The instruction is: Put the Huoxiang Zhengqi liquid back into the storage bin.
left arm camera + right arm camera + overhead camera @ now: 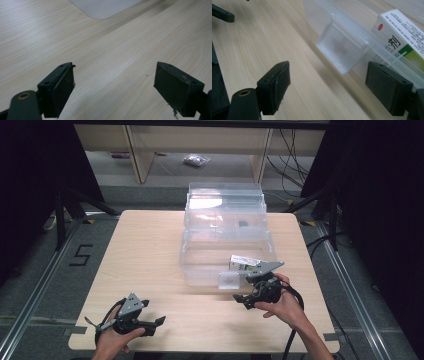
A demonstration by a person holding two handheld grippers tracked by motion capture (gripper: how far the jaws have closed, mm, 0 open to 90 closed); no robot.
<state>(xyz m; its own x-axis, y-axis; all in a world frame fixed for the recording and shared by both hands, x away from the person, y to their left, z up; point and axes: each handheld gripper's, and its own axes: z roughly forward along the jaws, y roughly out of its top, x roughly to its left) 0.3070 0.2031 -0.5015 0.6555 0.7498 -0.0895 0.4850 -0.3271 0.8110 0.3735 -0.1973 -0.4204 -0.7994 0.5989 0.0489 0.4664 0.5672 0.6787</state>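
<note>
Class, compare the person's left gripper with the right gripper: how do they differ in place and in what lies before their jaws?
The left gripper sits near the table's front edge, apart from the clear box; the right gripper is close beside the box's front latch. In its own view, the left gripper faces mostly bare wood; the right gripper faces the latch and a white carton inside the box. Both are open and hold nothing.

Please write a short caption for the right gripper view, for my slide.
Open right gripper above the wooden table, facing the clear box's latch and a medicine carton.
</note>
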